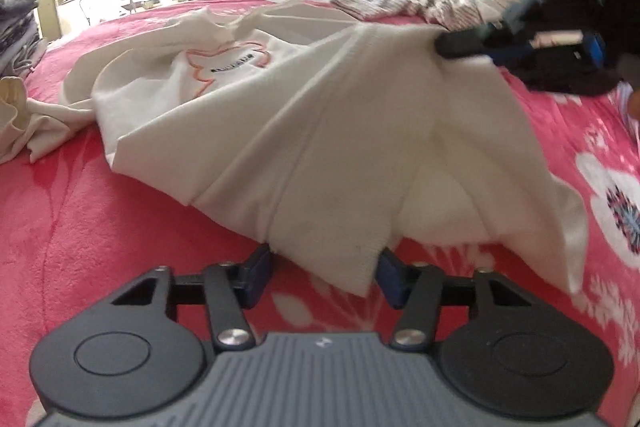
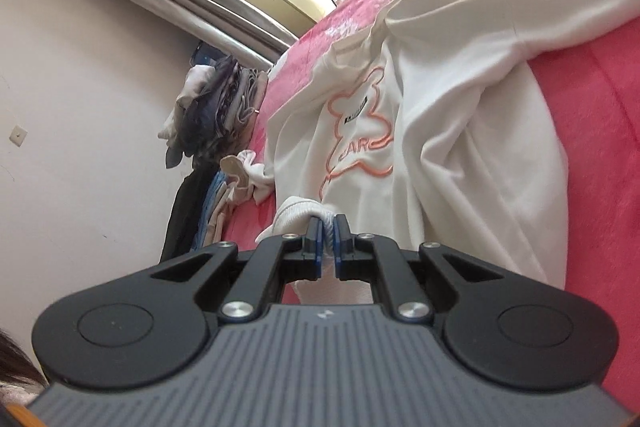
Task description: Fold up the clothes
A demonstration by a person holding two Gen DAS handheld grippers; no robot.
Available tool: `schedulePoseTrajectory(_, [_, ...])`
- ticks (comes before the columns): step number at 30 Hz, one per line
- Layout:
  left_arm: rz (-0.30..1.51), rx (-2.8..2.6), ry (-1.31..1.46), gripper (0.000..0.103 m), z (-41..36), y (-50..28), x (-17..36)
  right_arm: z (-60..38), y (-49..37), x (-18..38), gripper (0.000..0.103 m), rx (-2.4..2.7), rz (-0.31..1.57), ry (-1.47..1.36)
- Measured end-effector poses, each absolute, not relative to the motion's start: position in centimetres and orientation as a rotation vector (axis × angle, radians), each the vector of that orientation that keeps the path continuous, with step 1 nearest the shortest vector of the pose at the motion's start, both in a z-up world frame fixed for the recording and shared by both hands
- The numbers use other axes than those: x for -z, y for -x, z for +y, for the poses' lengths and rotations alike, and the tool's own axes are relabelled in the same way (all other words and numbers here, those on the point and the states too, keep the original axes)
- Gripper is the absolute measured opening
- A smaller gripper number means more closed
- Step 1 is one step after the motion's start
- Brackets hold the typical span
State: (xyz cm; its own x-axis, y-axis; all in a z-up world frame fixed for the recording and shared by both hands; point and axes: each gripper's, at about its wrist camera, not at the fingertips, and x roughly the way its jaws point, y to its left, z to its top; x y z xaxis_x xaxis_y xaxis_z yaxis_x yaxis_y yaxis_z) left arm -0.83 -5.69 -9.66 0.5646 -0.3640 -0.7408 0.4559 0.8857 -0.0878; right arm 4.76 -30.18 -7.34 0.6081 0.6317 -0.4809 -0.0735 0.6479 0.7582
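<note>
Cuff (image 2: 298, 213) pinch by right hand-held gripper (image 2: 329, 231) shows only wrist-side.

A bed (image 1: 100, 247) carries everything here, covered in a fluffy pink blanket (image 1: 568, 131) printed with white flowers. Spread across it lies a cream sweatshirt (image 1: 320, 147) with an orange bear outline on the chest, rumpled and partly folded over itself. Toward the far side a patterned white and grey garment (image 1: 400, 5) lies in a heap. At the left edge, a crumpled beige cloth (image 1: 16, 119) sits on the blanket.
</note>
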Motion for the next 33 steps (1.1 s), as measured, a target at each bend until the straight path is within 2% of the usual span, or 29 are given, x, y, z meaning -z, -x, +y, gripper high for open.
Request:
schedulePoseTrajectory(5, [0.822, 0.460, -0.180, 0.033, -6.6, 0.7, 10.2, -31.1, -5.2, 8.5, 0.004, -0.435, 0.835, -0.791])
schedulePoseTrajectory(6, [0.809, 0.458, -0.199, 0.027, -6.9, 0.8, 10.2, -31.2, -5.3, 8.7, 0.004, -0.429, 0.840, -0.794])
schedulePoseTrajectory(7, [0.792, 0.463, -0.211, 0.010, -7.2, 0.9, 10.2, -31.3, -5.3, 8.9, 0.004, -0.426, 0.842, -0.792])
schedulePoseTrajectory(8, [0.775, 0.474, -0.215, 0.007, -7.2, 1.1, 10.0, -31.3, -5.4, 8.9, 0.004, -0.424, 0.842, -0.780])
schedulePoseTrajectory(16, [0.646, 0.535, -0.098, 0.005, -1.1, 4.5, 2.0, -30.6, -4.8, 7.2, 0.004, -0.491, 0.796, -0.642])
schedulePoseTrajectory(22, [0.668, 0.517, -0.046, 0.005, 5.1, 7.7, -3.0, -26.5, -2.5, 2.8, 0.004, -0.710, 0.757, -0.453])
schedulePoseTrajectory(27, [0.808, 0.433, -0.021, 0.005, 8.2, 9.9, -0.1, -22.5, -0.6, 0.1, 0.004, -0.877, 0.723, -0.328])
schedulePoseTrajectory(33, [0.956, 0.329, 0.059, 0.005, 10.3, 9.3, 6.2, -19.7, 0.8, 3.0, 0.010, -0.743, 0.873, -0.091])
